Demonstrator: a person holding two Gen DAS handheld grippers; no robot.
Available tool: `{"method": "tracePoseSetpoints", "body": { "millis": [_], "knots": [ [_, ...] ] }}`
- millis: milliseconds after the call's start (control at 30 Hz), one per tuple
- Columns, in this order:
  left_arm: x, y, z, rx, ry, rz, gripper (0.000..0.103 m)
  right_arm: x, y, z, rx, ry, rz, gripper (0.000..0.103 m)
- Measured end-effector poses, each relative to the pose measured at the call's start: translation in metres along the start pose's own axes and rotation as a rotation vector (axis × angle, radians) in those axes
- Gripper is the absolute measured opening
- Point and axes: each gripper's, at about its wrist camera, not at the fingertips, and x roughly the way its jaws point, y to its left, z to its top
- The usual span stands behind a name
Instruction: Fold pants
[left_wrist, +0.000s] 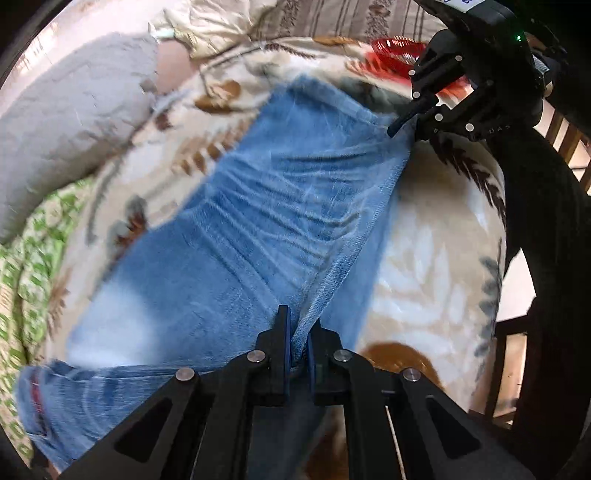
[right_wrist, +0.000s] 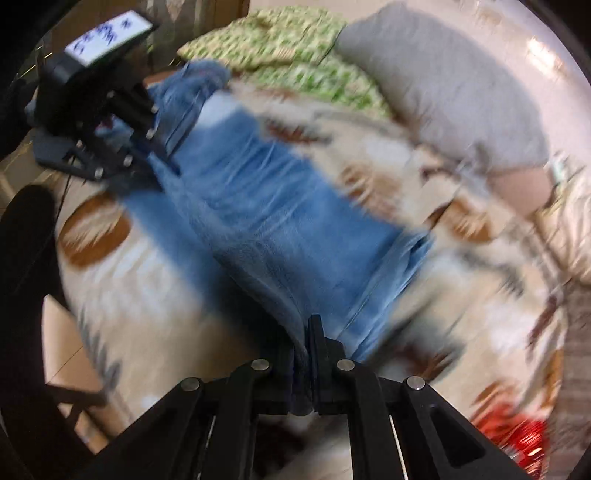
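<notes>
Blue denim pants (left_wrist: 258, 236) lie stretched over a cream leaf-patterned blanket (left_wrist: 424, 266). My left gripper (left_wrist: 297, 332) is shut on the pants' near edge, with denim pinched between its fingers. My right gripper (left_wrist: 410, 118) shows at the upper right, shut on the far end of the same edge. In the right wrist view the right gripper (right_wrist: 308, 339) pinches denim (right_wrist: 273, 206), and the left gripper (right_wrist: 162, 162) holds the other end at upper left. The cloth runs taut between the two. Both views are motion-blurred.
A grey pillow (left_wrist: 74, 114) lies at the upper left, and a green patterned cover (left_wrist: 33, 266) at the left. A red object (left_wrist: 395, 51) lies on the blanket behind the right gripper. Wooden furniture (left_wrist: 509, 354) stands past the bed edge at right.
</notes>
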Motion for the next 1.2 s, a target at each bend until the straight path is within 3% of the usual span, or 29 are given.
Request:
{"method": "tracePoseSetpoints", "body": {
  "millis": [167, 333, 367, 433, 467, 500, 567, 600, 767, 967, 1200],
  "knots": [
    [0.005, 0.001, -0.005, -0.044, -0.002, -0.024, 0.006, 0.005, 0.003, -0.005, 0.032, 0.003, 0.012, 0.007],
    [0.004, -0.004, -0.005, -0.027, 0.002, 0.015, 0.009, 0.006, 0.009, -0.004, 0.021, 0.004, -0.010, 0.007],
    [0.001, -0.004, -0.005, -0.024, 0.003, 0.027, 0.016, 0.004, 0.008, -0.004, 0.031, 0.001, -0.012, 0.009],
    [0.000, -0.003, -0.004, -0.025, 0.005, 0.091, 0.054, 0.001, 0.007, -0.001, 0.052, 0.006, -0.019, 0.013],
    [-0.005, 0.000, -0.005, -0.040, 0.004, 0.127, 0.084, -0.005, 0.007, -0.001, 0.058, 0.005, -0.028, 0.020],
    [-0.015, 0.005, -0.006, -0.076, -0.017, 0.144, 0.091, -0.010, 0.006, -0.001, 0.062, 0.000, -0.037, 0.026],
    [-0.038, 0.015, -0.012, -0.140, -0.085, 0.113, 0.091, -0.023, 0.004, -0.001, 0.075, -0.023, -0.041, 0.075],
    [-0.052, 0.021, -0.017, -0.179, -0.127, 0.124, 0.092, -0.035, 0.003, -0.002, 0.082, -0.066, -0.048, 0.082],
    [-0.097, 0.057, -0.049, -0.385, -0.223, 0.158, 0.099, -0.070, -0.005, 0.001, 0.124, -0.161, -0.054, 0.084],
    [-0.134, 0.117, -0.112, -0.648, -0.218, 0.229, 0.099, -0.065, -0.001, 0.034, 0.166, -0.208, 0.050, 0.084],
    [-0.178, 0.157, -0.176, -0.742, -0.182, 0.333, 0.099, -0.039, 0.037, 0.113, 0.156, -0.305, 0.248, 0.085]
  ]
}}
